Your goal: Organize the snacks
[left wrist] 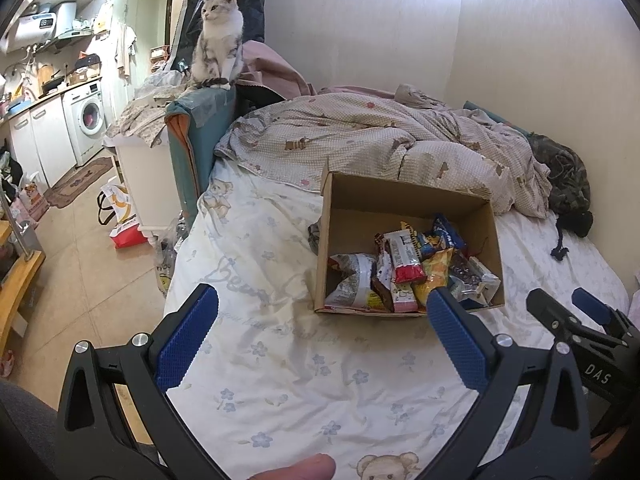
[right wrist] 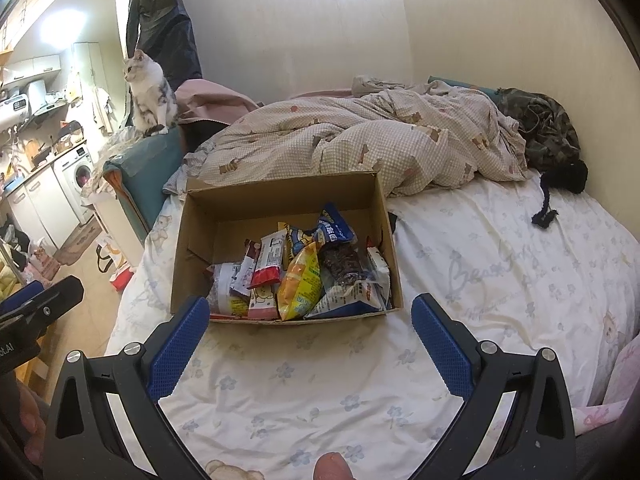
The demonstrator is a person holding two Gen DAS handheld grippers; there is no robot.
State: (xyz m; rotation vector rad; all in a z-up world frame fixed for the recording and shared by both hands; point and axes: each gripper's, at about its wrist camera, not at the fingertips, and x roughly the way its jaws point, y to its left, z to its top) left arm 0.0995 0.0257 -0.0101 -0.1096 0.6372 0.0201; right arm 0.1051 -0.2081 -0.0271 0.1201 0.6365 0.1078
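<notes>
Though heaped, snacks (right wrist: pixel 304 276) partly hidden.

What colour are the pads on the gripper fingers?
Blue, with a fine textured grid; the pads show best in the right wrist view.

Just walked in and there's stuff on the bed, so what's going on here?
A person is holding a hand-held gripper in each hand over the bed. Both the left hand-held gripper and the right hand-held gripper are open and holding nothing. In front of them a cardboard box sits on the sheet, with the snack packets piled inside at its near end. A cat sits watching at the head of the bed.
</notes>
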